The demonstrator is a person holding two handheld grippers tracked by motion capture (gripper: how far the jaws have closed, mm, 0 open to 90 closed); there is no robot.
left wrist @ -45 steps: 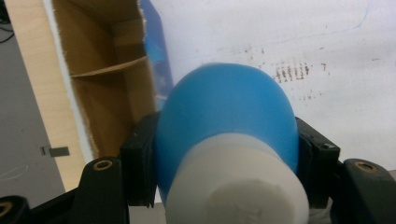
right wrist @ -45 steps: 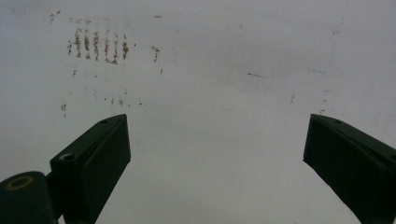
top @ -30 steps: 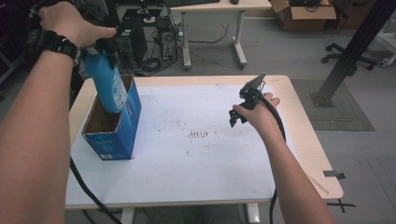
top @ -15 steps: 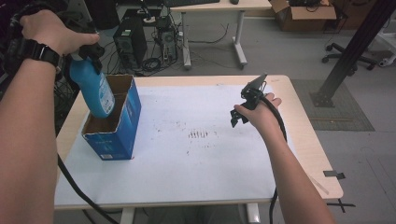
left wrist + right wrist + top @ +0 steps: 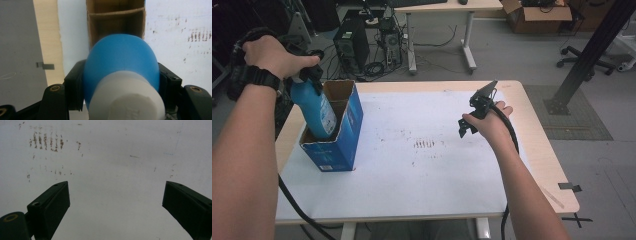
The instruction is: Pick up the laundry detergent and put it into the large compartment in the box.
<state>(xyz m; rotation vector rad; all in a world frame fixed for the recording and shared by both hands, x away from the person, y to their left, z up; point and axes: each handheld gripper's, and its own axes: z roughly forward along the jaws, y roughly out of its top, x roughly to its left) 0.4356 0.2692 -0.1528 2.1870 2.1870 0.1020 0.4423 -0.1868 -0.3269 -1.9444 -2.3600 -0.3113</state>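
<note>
The blue bottle [image 5: 314, 112] has sunk deeper into the box [image 5: 343, 145].

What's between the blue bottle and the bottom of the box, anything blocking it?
Nothing visible does. The left gripper clamps the blue bottle, whose lower end is already inside the blue cardboard box. A cardboard divider crosses the box beyond the bottle; the floor beneath is hidden.

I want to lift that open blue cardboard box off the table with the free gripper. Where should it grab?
Grip the blue cardboard box by its open top rim on the right-hand wall, coming down from above with the right gripper, probably: the thin upright wall fits between open jaws, and the blue bottle crowds the left.
</note>
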